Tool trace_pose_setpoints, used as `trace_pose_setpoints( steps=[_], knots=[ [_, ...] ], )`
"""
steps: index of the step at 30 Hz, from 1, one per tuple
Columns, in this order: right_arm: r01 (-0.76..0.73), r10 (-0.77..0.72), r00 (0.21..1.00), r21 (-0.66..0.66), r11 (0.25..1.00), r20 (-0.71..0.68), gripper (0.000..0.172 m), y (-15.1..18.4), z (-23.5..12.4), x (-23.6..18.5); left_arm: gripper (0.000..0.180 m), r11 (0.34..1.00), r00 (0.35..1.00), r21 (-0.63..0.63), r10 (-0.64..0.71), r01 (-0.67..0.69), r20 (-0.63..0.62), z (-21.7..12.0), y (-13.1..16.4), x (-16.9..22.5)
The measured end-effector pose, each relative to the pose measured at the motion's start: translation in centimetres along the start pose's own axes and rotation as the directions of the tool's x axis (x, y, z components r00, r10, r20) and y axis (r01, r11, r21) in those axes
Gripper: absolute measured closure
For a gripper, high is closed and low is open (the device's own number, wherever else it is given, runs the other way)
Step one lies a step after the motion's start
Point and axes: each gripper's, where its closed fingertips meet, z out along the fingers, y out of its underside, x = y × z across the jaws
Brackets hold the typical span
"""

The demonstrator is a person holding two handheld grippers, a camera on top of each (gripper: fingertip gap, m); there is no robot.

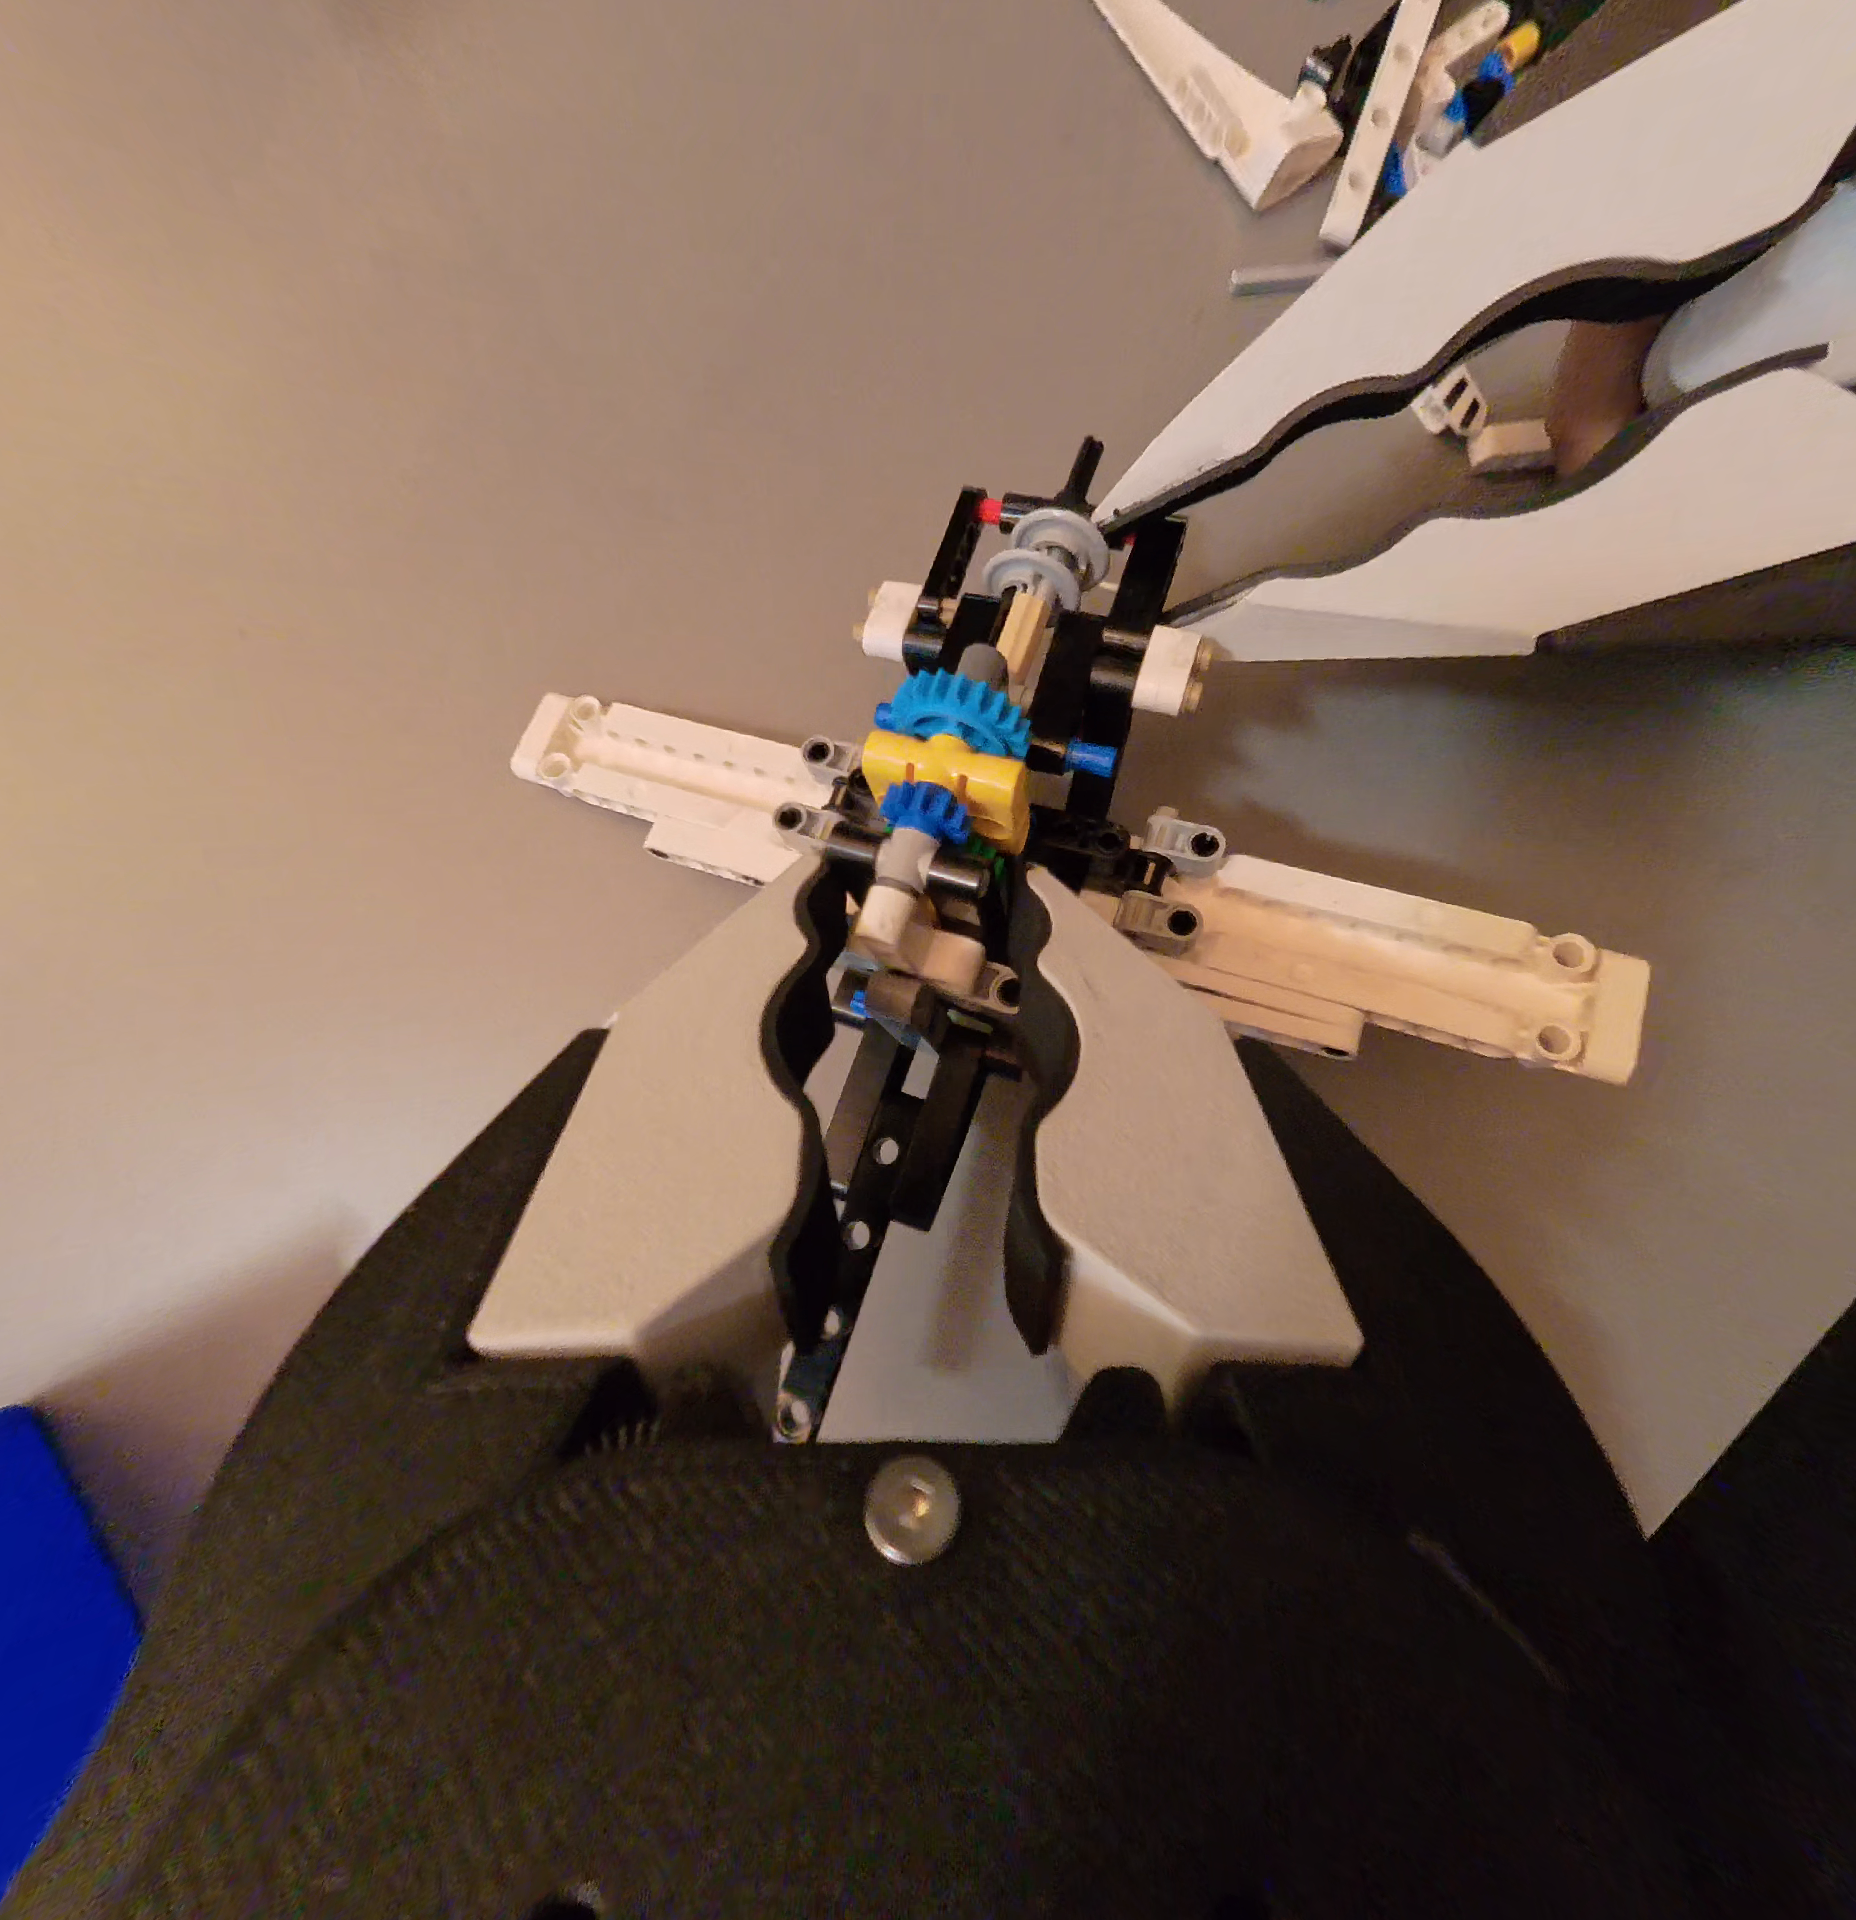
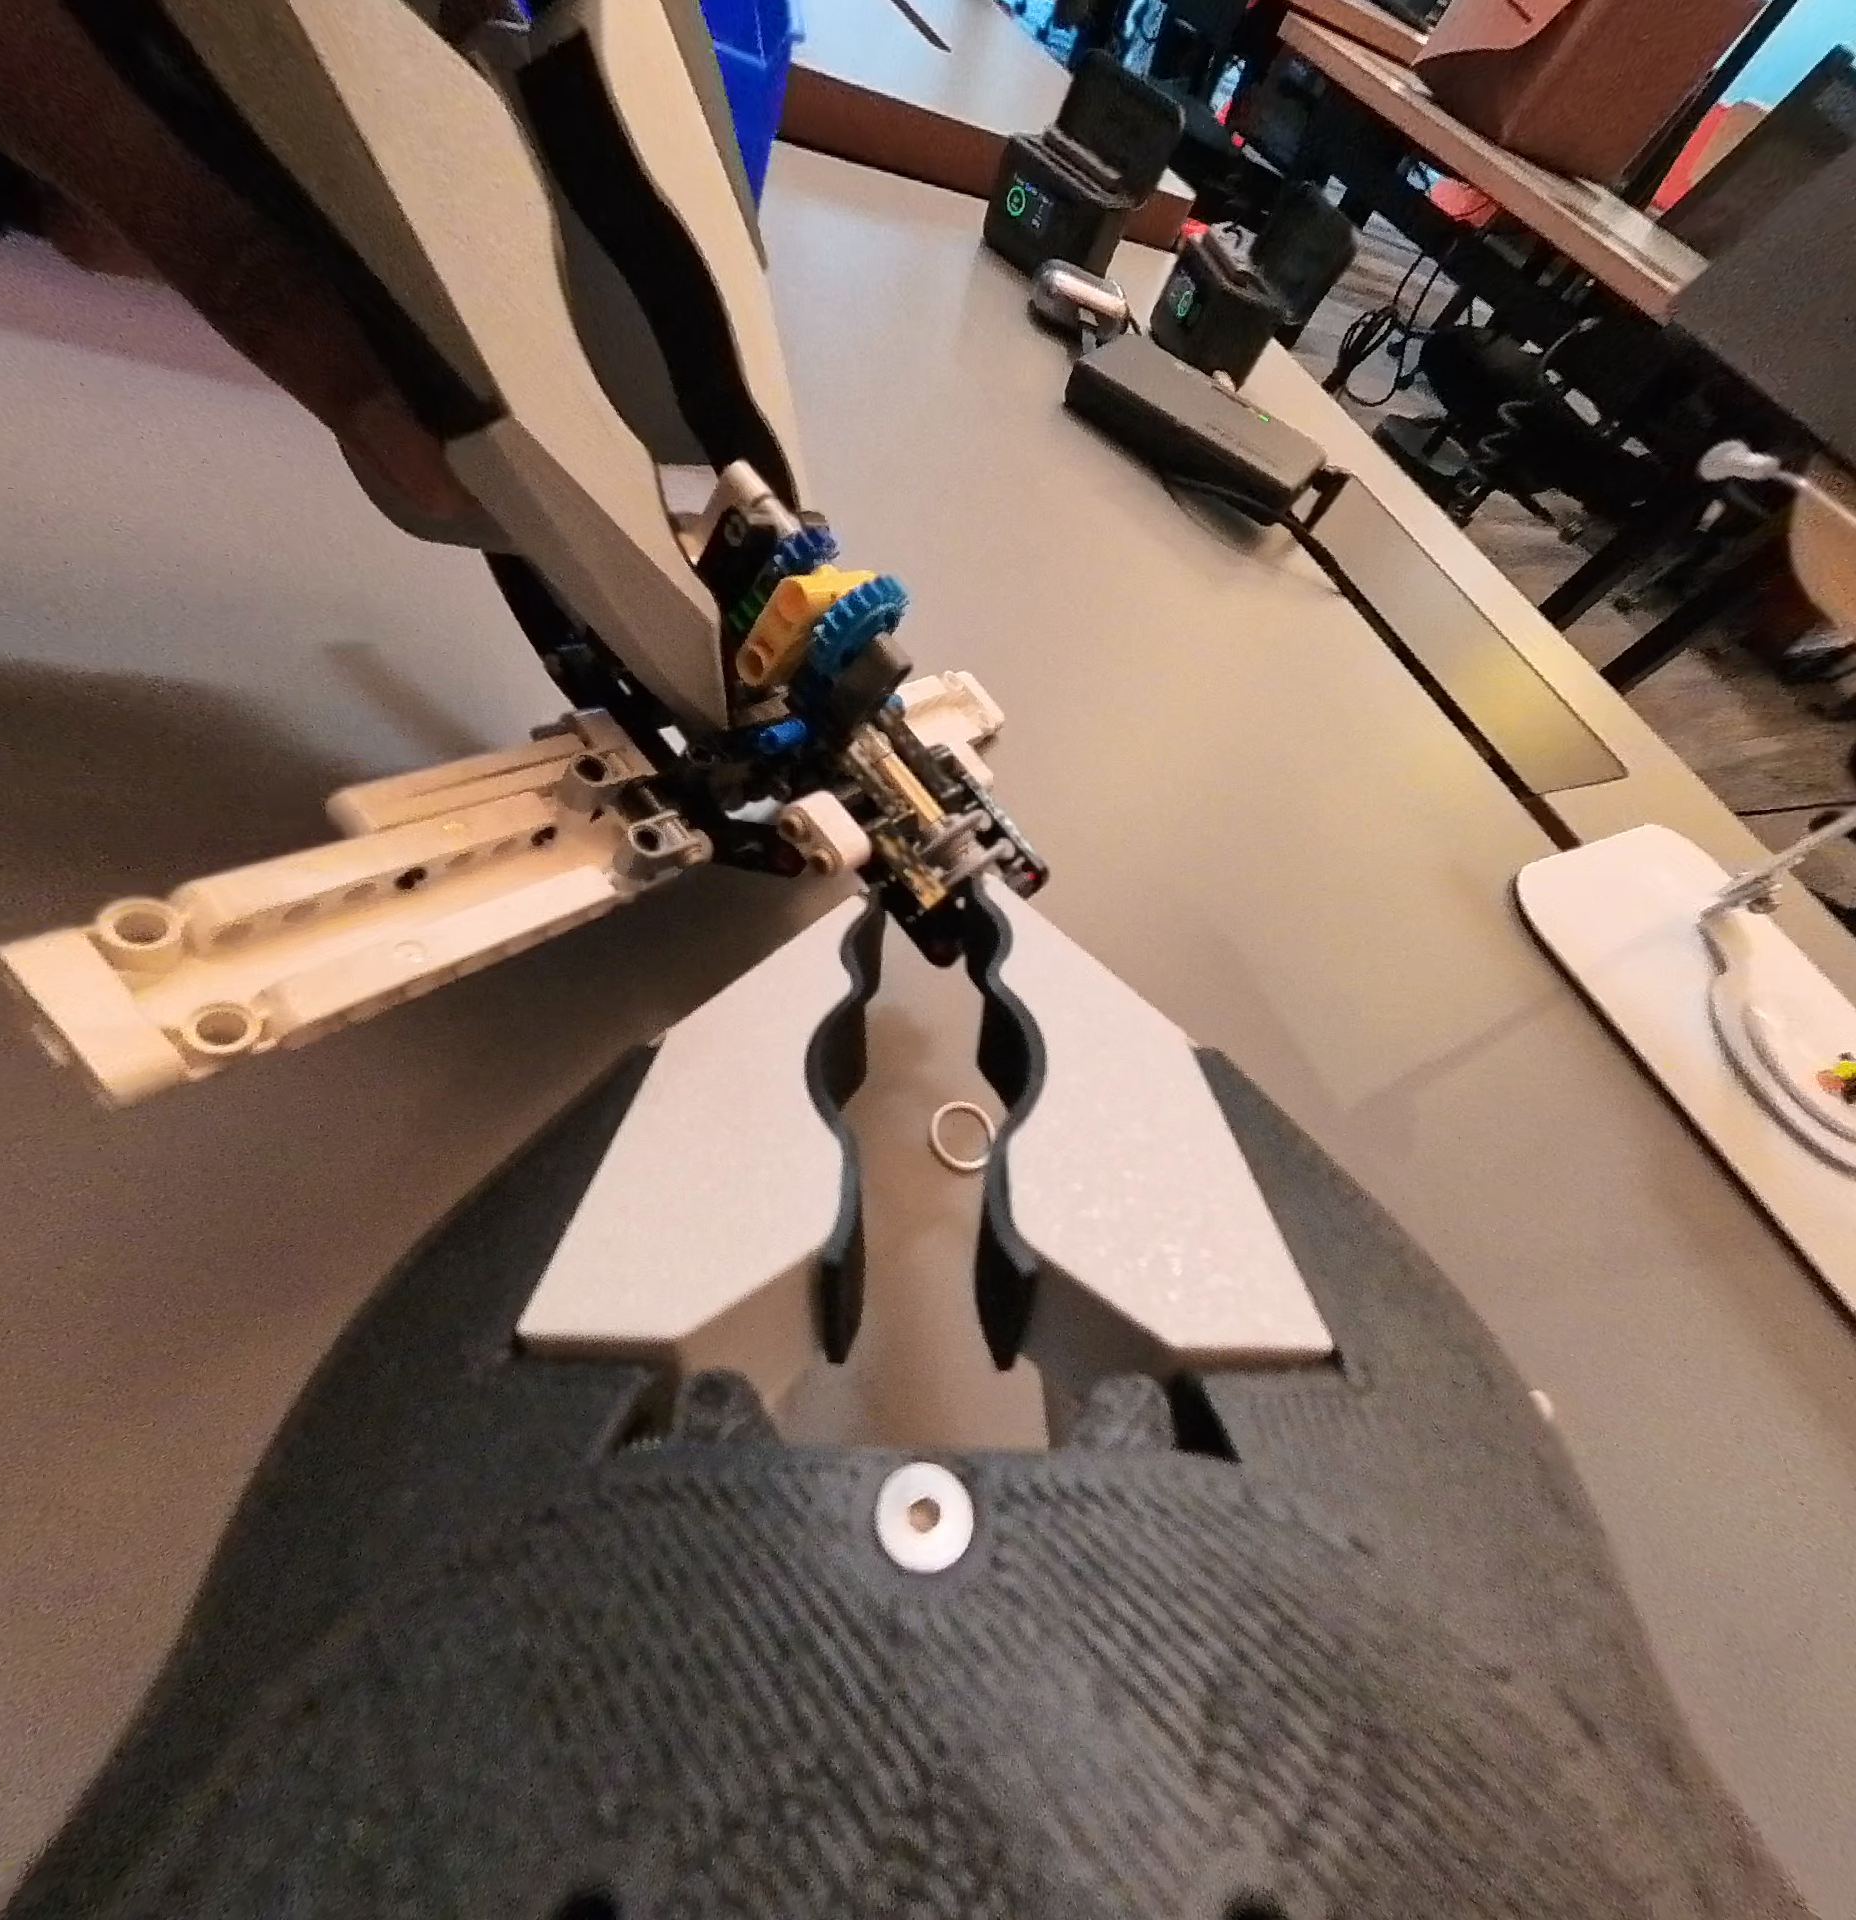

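Left wrist view, left hand-held gripper [image 1: 929, 914] clamping brick model [image 1: 945, 769], right hand-held gripper [image 1: 1132, 551] pinching its end

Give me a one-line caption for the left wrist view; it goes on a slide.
Left gripper clamps a toy brick model with white wings above a grey table while the right gripper pinches its far end.

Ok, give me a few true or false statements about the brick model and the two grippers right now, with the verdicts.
1. The left gripper grips the brick model by its black frame. True.
2. The model carries red gears. False: the gears are blue.
3. The right gripper closes on the model's far black end. True.
4. White beams stick out on both sides. True.
5. A small ring hangs from the model. False: it lies on the table.
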Motion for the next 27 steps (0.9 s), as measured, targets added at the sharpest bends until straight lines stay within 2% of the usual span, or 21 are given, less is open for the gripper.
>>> trace_pose_setpoints(
  steps=[5, 10, 14, 17, 20, 22, 24, 27],
  knots=[
    [0.028, -0.029, 1.0, -0.024, 0.999, -0.012, 0.157, 0.6, 0.3, -0.2, 0.151, 0.999, 1.0, 0.035, 0.003, -0.004, 0.008, 0.3, -0.1, -0.1],
    [-0.019, 0.019, 1.0, -0.049, 0.999, 0.003, 0.153, 1.0, 0.1, -0.1, 0.151, 0.999, 0.999, 0.048, 0.024, -0.025, 0.027, 1.0, 0.1, -0.2],
    [-0.115, 0.114, 0.993, -0.044, 0.992, -0.011, 0.143, 1.3, -0.5, 0.8, 0.152, 0.999, 0.998, -0.004, 0.034, -0.034, 0.053, 1.7, 1.3, -0.9],
    [-0.24, 0.241, 0.97, -0.03, 0.97, 0.017, 0.139, 1.3, -1.0, 1.2, 0.152, 1.0, 0.999, 0.011, 0.026, -0.026, 0.027, 1.5, 1.3, -0.8],
    [-0.442, 0.445, 0.89, -0.046, 0.896, 0.104, 0.136, 1.1, -1.1, 0.3, 0.152, 1.0, 1.0, 0.013, 0.011, -0.011, 0.005, 1.3, 1.5, -0.6],
    [-0.595, 0.602, 0.783, -0.095, 0.798, 0.157, 0.135, 1.3, -1.0, -0.6, 0.152, 1.0, 1.0, 0.017, 0.01, -0.01, 0.004, 1.1, 1.7, -0.4],
    [-0.678, 0.688, 0.697, -0.124, 0.724, 0.202, 0.138, 1.4, -1.1, -1.2, 0.151, 1.0, 1.0, 0.024, 0.002, -0.003, 0.019, 0.8, 2.0, -0.4],
    [-0.675, 0.693, 0.697, -0.157, 0.721, 0.184, 0.14, 2.1, -0.9, -1.2, 0.149, 0.998, 0.999, 0.051, -0.039, 0.038, 0.037, -0.1, 2.2, -0.5]
  ],
)
